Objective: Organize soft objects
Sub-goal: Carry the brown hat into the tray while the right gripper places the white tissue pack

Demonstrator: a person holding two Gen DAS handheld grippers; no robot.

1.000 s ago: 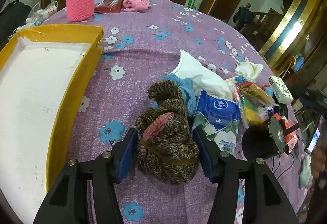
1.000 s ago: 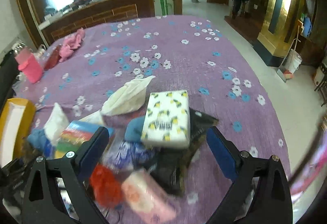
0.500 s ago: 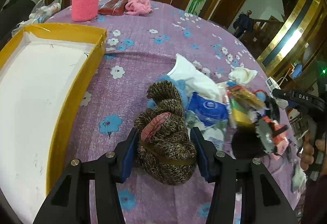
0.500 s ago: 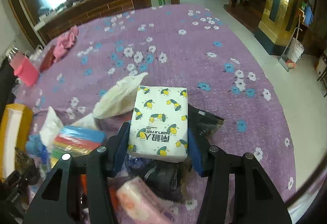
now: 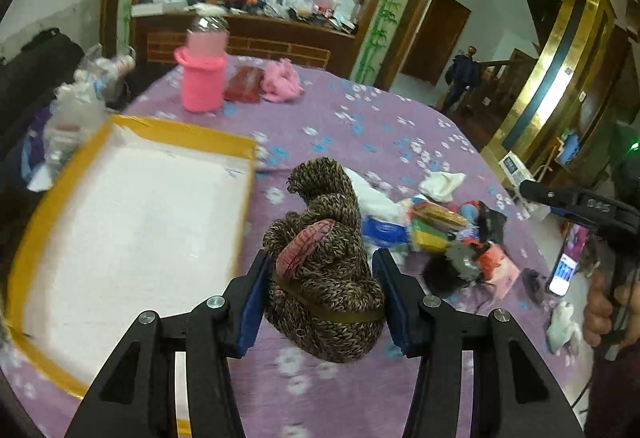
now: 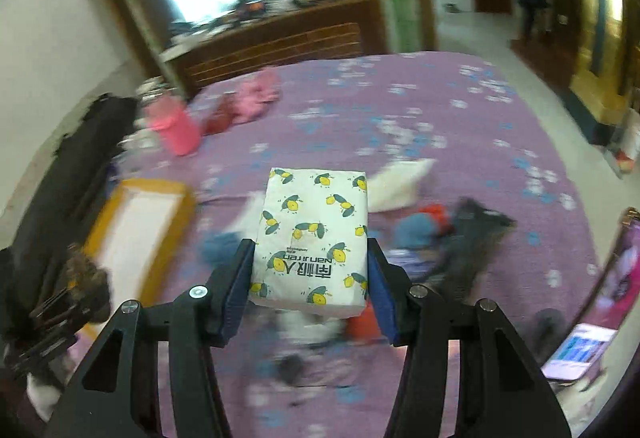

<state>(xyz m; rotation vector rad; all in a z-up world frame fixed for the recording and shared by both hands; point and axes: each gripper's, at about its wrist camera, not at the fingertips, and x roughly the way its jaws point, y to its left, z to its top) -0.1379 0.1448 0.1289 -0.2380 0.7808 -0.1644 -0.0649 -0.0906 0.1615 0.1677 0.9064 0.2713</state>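
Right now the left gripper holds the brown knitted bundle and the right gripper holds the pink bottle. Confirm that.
One part is wrong. The right gripper holds the lemon-print tissue pack, as the right wrist view shows. The left gripper does hold the brown knitted bundle.

left tongs (image 5: pixel 322 294): closed, knit bundle (image 5: pixel 324 270) lifted | right tongs (image 6: pixel 308 278): closed, tissue pack (image 6: pixel 312 238) lifted

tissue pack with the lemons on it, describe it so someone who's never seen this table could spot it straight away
Above the purple flowered tablecloth, right of the yellow-rimmed tray, look between the blue pads of the right tool. The tissue pack is clamped there, lifted over the heap of soft things. It is the only flat white block printed with yellow lemons; the white pieces nearby are plain and crumpled.
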